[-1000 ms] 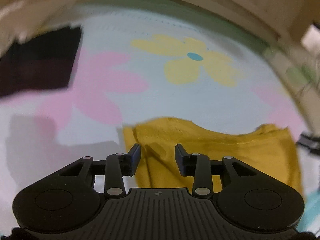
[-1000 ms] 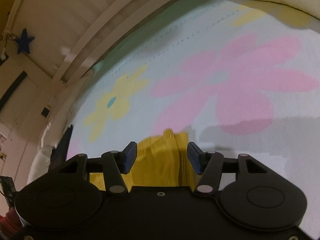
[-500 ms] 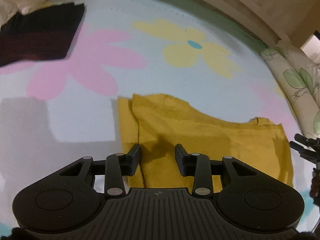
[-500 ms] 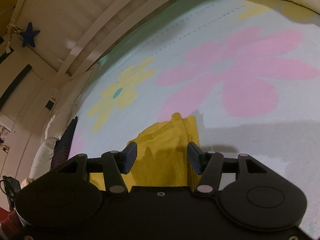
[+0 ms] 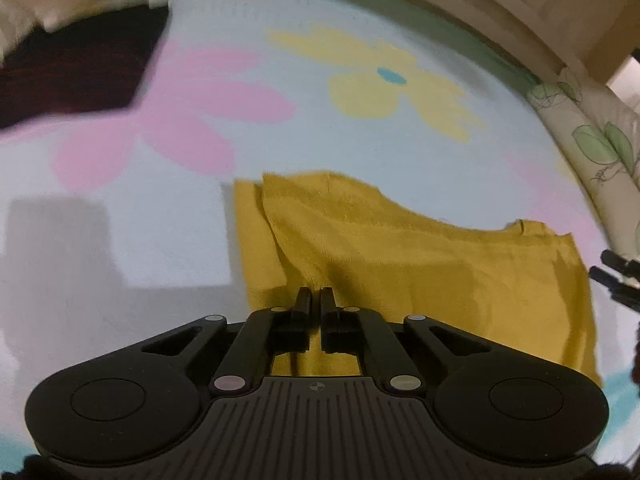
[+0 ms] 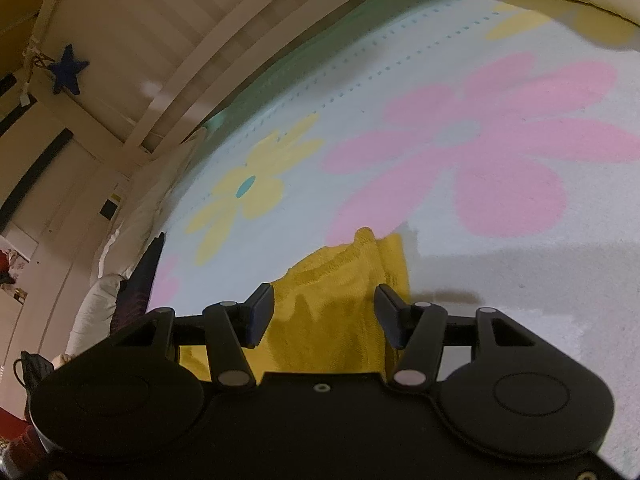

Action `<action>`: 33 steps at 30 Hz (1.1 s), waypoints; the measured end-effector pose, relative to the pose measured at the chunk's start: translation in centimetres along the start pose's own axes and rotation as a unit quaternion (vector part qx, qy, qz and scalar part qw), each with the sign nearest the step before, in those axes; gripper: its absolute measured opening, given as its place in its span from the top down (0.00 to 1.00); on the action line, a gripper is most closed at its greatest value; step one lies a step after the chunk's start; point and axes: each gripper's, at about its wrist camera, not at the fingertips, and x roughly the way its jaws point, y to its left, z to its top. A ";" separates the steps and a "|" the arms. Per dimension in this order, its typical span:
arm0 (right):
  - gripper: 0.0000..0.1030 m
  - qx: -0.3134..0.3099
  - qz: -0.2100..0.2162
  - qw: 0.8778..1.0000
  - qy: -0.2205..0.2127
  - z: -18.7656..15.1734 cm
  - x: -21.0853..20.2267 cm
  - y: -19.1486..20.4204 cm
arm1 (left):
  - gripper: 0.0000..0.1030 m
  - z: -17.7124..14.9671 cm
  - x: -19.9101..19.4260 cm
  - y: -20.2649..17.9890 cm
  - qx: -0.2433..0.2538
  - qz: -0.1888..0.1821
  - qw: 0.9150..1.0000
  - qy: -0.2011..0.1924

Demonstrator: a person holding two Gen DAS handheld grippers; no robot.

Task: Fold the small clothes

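Yellow garment (image 5: 420, 256) lies on the flowered blanket (image 5: 280, 128); left gripper (image 5: 315, 300) fingers pinch its near fold, right gripper (image 6: 324, 306) fingers wide.

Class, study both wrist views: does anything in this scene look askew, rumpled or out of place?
Yes. The yellow garment is not lying flat: its left end is bunched into ridged folds, and its far edge runs uneven. The left gripper is shut on that cloth; the right gripper is open.

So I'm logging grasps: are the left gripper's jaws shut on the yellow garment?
Shut on it: the left gripper has its jaws nearly together, pinching a ridge of the yellow garment.
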 end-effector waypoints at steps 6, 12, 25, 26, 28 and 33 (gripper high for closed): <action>0.39 -0.009 -0.004 1.000 0.000 0.1 -0.1 0.0 | 0.96 -0.1 -0.7 2.1 -0.012 0.039 0.999 -0.019; 0.40 -0.030 -0.013 0.999 0.018 0.0 -0.4 0.4 | 0.92 -0.4 -0.2 1.9 -0.021 0.041 0.999 -0.020; 0.63 -0.123 -0.060 0.986 0.099 -3.7 -3.0 1.7 | 0.73 -2.4 -4.5 -2.6 0.012 0.047 0.998 -0.051; 0.62 -0.122 -0.062 0.985 0.102 -3.9 -3.0 1.6 | 0.72 -2.6 -4.7 -3.0 0.010 0.035 0.998 -0.049; 0.62 -0.117 -0.061 0.986 0.106 -4.2 -3.1 1.3 | 0.66 -3.3 -5.1 -3.5 0.005 0.020 0.999 -0.047; 0.62 -0.113 -0.060 0.986 0.108 -4.7 -3.3 1.0 | 0.65 -4.9 -3.2 -3.9 -0.008 0.017 1.000 -0.019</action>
